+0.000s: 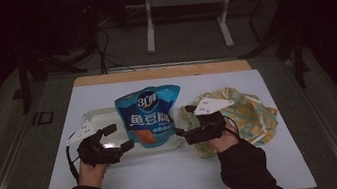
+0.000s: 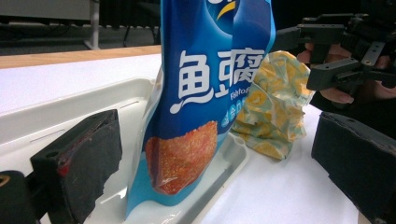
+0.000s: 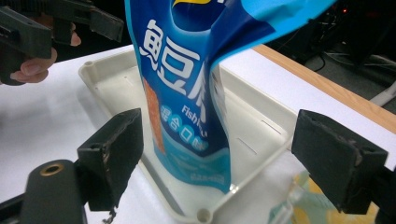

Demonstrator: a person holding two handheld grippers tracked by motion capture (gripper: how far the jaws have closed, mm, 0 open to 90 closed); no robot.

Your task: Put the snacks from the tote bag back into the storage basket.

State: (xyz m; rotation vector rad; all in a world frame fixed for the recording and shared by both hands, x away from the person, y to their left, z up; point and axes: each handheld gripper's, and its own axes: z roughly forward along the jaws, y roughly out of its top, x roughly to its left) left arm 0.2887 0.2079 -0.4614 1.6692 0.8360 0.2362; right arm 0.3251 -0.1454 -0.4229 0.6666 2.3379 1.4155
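Observation:
A blue snack pouch [image 1: 149, 117] with white characters stands upright in a white tray [image 1: 90, 120]. Just left of the pouch, over the tray, my left gripper [image 1: 118, 137] is open. My right gripper [image 1: 184, 120] is open just right of the pouch. In the left gripper view the pouch [image 2: 205, 93] rises between the wide-apart jaws, touching neither. In the right gripper view the pouch [image 3: 187, 93] likewise stands free between the jaws, its base in the tray [image 3: 261, 126].
A crumpled yellow-and-green patterned cloth [image 1: 247, 113] lies on the white table cover right of the tray, under my right hand; it shows too in the left gripper view [image 2: 271, 112]. The table's wooden far edge [image 1: 163, 71] and dark stands lie beyond.

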